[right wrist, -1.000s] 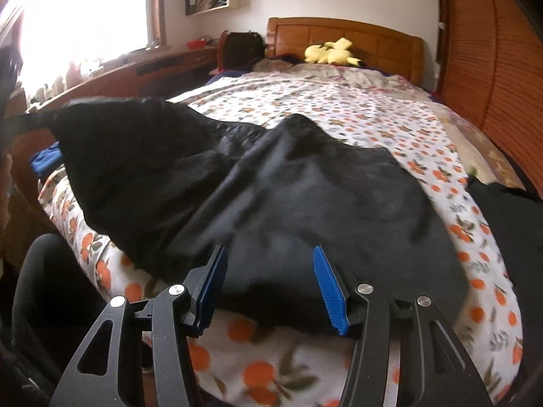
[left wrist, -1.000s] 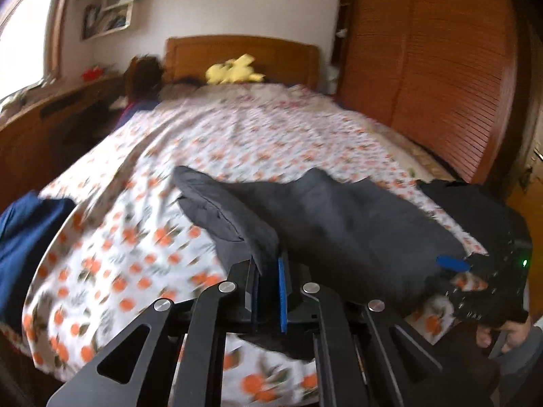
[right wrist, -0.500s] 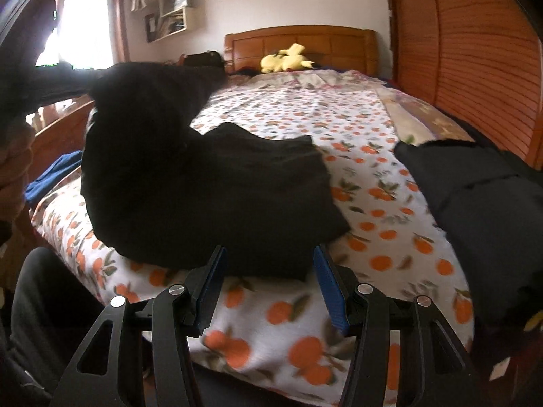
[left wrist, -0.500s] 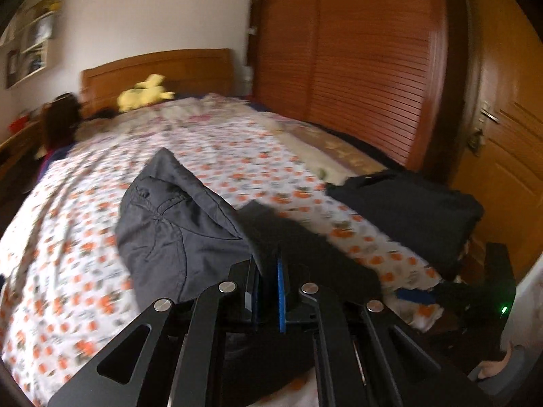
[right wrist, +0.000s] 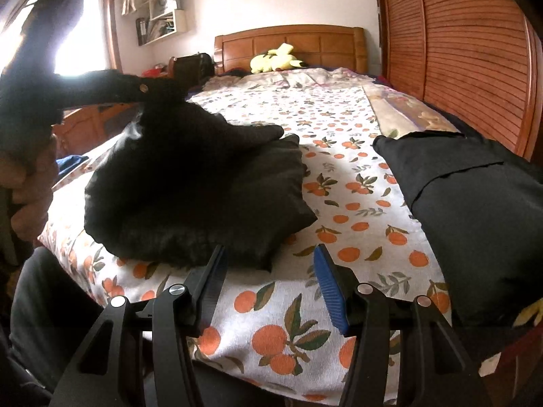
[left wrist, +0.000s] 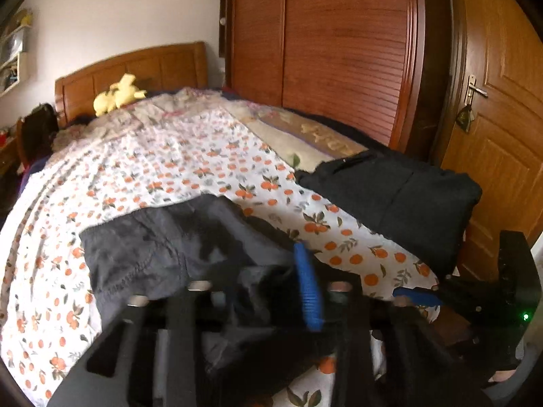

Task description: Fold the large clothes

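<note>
Left wrist view: the left gripper (left wrist: pixel 268 288) is blurred, but its fingers have just been opening and now stand parted, the blue pad of the right-hand finger (left wrist: pixel 308 291) clear of the cloth; a flap of the dark grey garment (left wrist: pixel 176 254) lies loosely between and over them, and no pinch on it can be made out. From there the garment runs away to the left and ahead across the orange-print bedsheet (left wrist: pixel 169 166), its stitched hem pointing toward the left edge of the picture. In the right wrist view the same garment (right wrist: pixel 203 196) is seen as a folded, roughly square bundle lying flat on the bedsheet (right wrist: pixel 339 183), with an upper flap raised to the left gripper (right wrist: pixel 142 88) above its far-left corner. The right gripper (right wrist: pixel 268 281) hangs with its fingers spread and empty just short of the bundle's near edge, which lies ahead and a little left of them; the left-hand finger (right wrist: pixel 212 278) is almost at that edge. The bundle's longer side is judged to run across the picture, along the foot of the bed. The left gripper is therefore the nearer, being in the cloth itself. A second, black folded garment (right wrist: pixel 475 220) lies well apart at the right edge of the bed, its long axis running up the bed toward the headboard (right wrist: pixel 292 44).
</note>
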`<state>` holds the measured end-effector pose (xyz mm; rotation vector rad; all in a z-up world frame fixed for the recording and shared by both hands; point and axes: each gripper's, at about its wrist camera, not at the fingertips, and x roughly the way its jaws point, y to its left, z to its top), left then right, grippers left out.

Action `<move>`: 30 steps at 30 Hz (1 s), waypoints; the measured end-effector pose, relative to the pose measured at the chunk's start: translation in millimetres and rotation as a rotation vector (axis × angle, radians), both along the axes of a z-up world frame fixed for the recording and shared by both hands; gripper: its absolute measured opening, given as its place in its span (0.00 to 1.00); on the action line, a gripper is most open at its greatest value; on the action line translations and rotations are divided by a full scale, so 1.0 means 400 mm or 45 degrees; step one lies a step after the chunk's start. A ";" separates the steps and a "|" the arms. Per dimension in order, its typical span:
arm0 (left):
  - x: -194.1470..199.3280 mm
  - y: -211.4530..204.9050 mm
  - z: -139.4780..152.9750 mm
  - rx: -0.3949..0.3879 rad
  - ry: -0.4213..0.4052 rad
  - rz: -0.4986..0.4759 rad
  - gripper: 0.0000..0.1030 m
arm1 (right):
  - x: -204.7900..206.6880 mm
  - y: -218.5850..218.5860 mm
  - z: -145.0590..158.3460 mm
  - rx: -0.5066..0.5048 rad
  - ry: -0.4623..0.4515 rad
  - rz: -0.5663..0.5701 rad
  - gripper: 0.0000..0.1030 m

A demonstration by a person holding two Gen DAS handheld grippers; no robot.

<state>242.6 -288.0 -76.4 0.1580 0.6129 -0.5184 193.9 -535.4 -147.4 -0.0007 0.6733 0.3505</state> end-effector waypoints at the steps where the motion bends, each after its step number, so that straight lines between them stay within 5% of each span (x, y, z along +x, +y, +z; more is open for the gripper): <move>1: -0.007 0.010 0.009 -0.005 -0.022 0.006 0.51 | 0.002 0.002 0.005 0.000 -0.004 -0.001 0.49; 13: -0.056 0.242 0.056 -0.071 -0.128 0.139 0.93 | 0.035 0.068 0.104 0.031 -0.101 0.016 0.49; 22: -0.091 0.462 0.032 -0.077 -0.145 0.277 0.96 | 0.067 0.195 0.182 0.015 -0.178 0.072 0.55; 30: -0.148 0.634 -0.011 -0.044 -0.153 0.381 0.97 | 0.124 0.279 0.177 -0.024 -0.145 0.046 0.59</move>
